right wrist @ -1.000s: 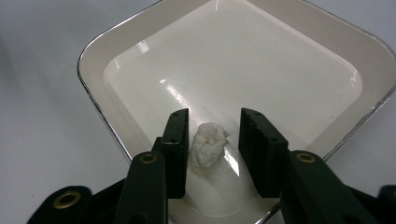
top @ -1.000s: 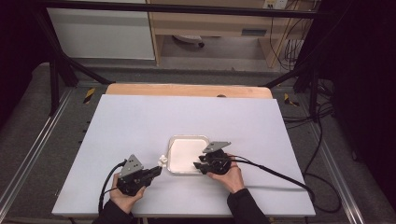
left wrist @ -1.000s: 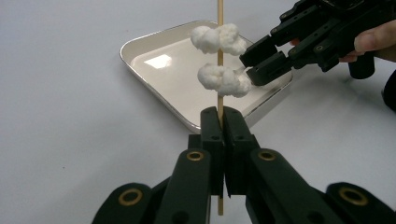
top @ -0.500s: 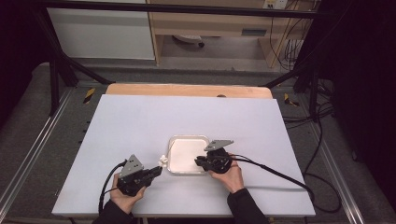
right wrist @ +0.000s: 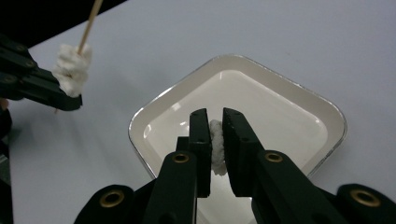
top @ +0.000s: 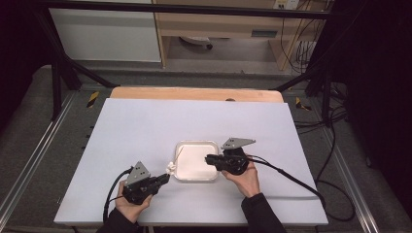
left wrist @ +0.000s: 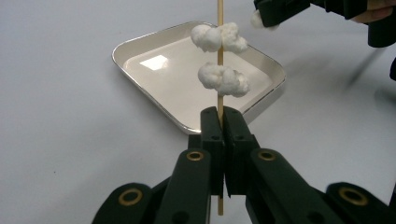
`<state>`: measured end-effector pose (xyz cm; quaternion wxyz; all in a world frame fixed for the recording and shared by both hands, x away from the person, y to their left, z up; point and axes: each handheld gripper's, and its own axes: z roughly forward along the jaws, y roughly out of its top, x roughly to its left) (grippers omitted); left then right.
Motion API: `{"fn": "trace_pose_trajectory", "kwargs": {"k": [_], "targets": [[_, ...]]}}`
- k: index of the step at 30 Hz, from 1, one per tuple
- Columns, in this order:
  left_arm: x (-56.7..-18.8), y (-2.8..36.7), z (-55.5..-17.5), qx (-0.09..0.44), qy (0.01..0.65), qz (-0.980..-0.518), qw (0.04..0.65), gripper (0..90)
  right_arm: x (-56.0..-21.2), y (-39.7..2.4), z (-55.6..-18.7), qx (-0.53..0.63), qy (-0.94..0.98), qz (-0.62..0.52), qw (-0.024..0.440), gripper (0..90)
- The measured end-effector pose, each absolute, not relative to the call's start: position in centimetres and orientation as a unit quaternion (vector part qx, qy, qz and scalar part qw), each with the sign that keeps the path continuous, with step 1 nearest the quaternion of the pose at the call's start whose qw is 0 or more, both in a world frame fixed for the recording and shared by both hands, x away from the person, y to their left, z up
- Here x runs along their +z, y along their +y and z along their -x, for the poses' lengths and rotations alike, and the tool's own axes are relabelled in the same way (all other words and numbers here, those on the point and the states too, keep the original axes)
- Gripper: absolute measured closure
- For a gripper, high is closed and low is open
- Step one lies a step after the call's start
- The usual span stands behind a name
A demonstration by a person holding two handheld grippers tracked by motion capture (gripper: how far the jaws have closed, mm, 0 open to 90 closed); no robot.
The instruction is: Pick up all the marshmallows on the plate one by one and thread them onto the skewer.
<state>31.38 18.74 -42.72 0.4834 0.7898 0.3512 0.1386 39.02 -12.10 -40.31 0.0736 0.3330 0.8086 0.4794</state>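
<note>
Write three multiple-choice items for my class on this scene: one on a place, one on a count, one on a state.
1. Where is the white tray?
A. between the two grippers
B. at the table's far edge
C. on the floor

2. How many white fluffy pieces sit on the wooden skewer?
A. none
B. two
C. five

3. What is the right gripper doing?
A. standing wide open
B. clamping the skewer
C. pinching a white fluffy piece

Key: 1 A, the high view shows a gripper at each side of it. 2 B, the left gripper view shows two clumps. 3 C, the piece sits squeezed between its jaws.
</note>
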Motion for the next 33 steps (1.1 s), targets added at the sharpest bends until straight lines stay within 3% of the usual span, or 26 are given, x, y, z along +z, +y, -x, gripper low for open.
{"fn": "trace_pose_trajectory", "kwargs": {"k": [17,33], "targets": [[-42.8,18.1,-31.3,0.138,0.322,-0.800,0.487,88.3,-35.6,-12.8,-39.1,0.581,0.747,-0.320,0.045,82.7],[-42.8,18.0,-31.1,0.138,0.324,-0.803,0.481,88.3,-36.0,-9.6,-40.0,0.597,0.739,-0.312,0.001,82.8]]}}
